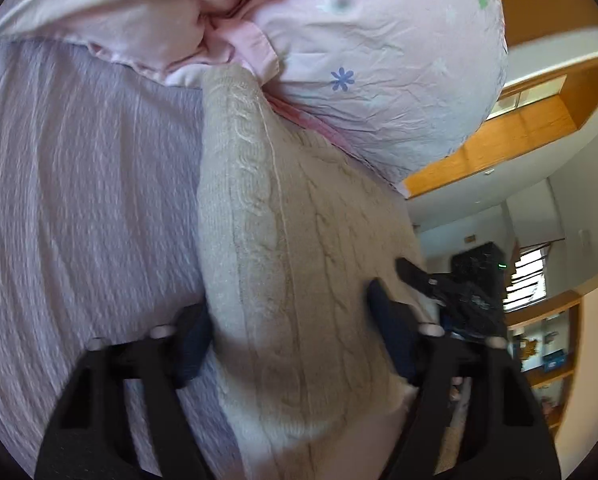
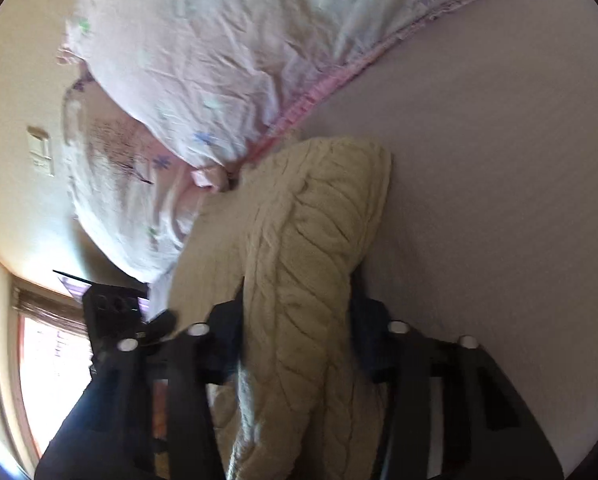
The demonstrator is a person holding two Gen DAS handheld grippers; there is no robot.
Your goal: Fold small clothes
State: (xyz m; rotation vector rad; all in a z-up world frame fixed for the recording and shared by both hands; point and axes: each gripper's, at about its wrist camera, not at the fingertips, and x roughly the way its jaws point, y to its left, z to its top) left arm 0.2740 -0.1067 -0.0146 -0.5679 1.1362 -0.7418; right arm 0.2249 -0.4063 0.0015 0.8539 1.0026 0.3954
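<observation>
A cream cable-knit sweater (image 1: 291, 240) lies on the lilac bed sheet (image 1: 79, 200), its far end against a pink flowered pillow (image 1: 379, 72). My left gripper (image 1: 291, 320) has its jaws wide apart on either side of the sweater's near end, with the knit between the pads. In the right wrist view the same sweater (image 2: 311, 240) is bunched into a thick fold. My right gripper (image 2: 295, 332) also straddles that fold with both pads beside the knit. Whether the pads press the cloth I cannot tell. The other gripper (image 1: 451, 292) shows at the sweater's right edge.
The pillow (image 2: 187, 60) and a pink quilt (image 1: 119, 8) fill the head of the bed. Wooden shelves (image 1: 539, 120) and a bright window (image 1: 527, 276) stand to the right of the bed. The bed sheet (image 2: 499, 200) spreads to the right of the sweater.
</observation>
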